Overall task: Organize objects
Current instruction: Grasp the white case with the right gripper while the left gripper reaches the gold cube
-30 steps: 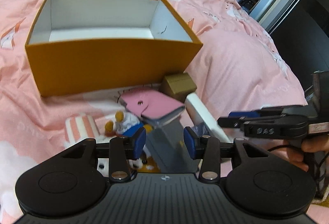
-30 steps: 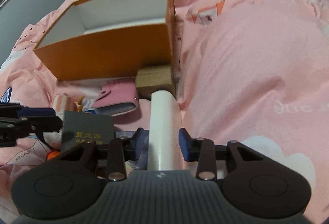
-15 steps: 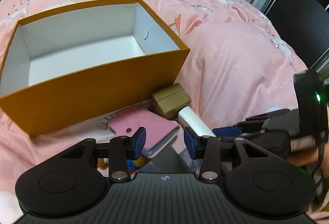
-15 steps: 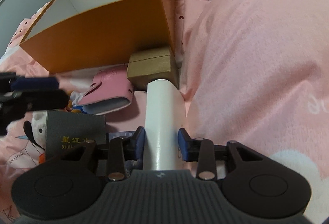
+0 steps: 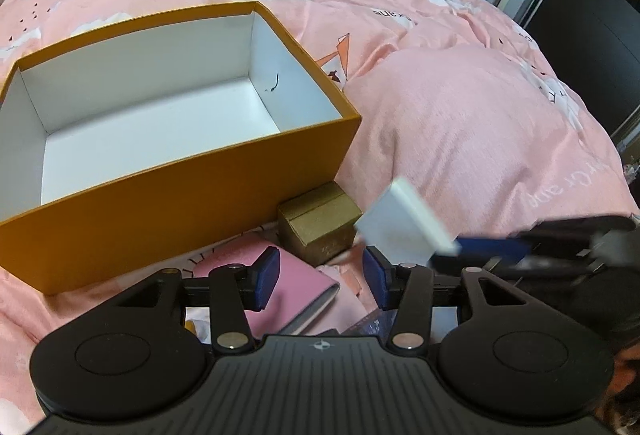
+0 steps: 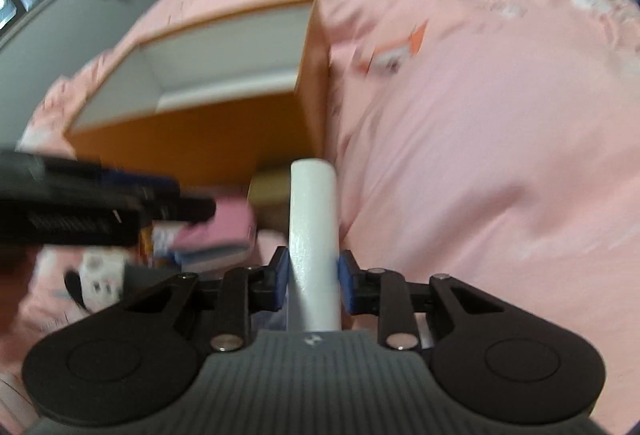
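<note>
While the pink duvet (image 5: 460,123) takes up most of both views, the thing that matters on it is the orange box (image 5: 168,203), open-topped, white inside and with nothing in it, sitting far left of the clutter.

Change over the last second: the white slab (image 6: 314,235), which lay on the bedding beside the gold box (image 5: 318,221), is now off the surface. A second ago the right gripper (image 6: 313,277) had its pads either side of it with a gap showing; half a second ago the gap was gone; now the jaws are narrow and clamped on the slab's near end. In the left wrist view the slab hangs in the air to the right of the gold box, tilted and blurred, its far end pointing toward the orange box. The right wrist view is smeared throughout, so that hand is moving fast.

Left gripper (image 5: 320,277): jaws wide, nothing between them. It has risen and now looks down into the orange box, poised above the pink wallet (image 5: 292,287).

Reading: pick complete, carry begun. Judged from the empty box, this is the first item in. Likely next is a short swing left and over the near wall, then release.

Still on the bedding, near side: gold box, pink wallet, and small items too blurred to name.
</note>
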Demonstrator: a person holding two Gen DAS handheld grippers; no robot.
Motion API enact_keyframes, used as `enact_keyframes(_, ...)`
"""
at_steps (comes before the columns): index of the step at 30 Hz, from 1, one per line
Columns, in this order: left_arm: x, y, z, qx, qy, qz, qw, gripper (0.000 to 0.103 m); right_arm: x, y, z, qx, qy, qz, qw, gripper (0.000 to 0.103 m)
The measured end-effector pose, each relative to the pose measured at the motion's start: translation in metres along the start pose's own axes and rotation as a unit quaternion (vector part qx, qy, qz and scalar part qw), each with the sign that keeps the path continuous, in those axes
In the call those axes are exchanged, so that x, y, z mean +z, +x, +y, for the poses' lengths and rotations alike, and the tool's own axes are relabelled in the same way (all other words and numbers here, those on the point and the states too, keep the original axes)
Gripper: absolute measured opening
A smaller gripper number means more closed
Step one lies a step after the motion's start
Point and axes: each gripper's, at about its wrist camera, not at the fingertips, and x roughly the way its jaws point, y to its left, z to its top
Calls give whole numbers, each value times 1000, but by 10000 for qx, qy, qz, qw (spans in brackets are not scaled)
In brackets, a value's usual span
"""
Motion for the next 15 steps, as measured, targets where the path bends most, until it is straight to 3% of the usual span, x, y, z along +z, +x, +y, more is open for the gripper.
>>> enact_keyframes(7, 14, 19, -7, 137, -240, 78, 9996, 63, 35, -5, -4, -380, -158, -688, 9968, 26)
enact_keyframes(15, 30, 50, -5, 249, -959, 315, 9946, 65, 32, 46, -31, -234, 94, -56, 9997, 29)
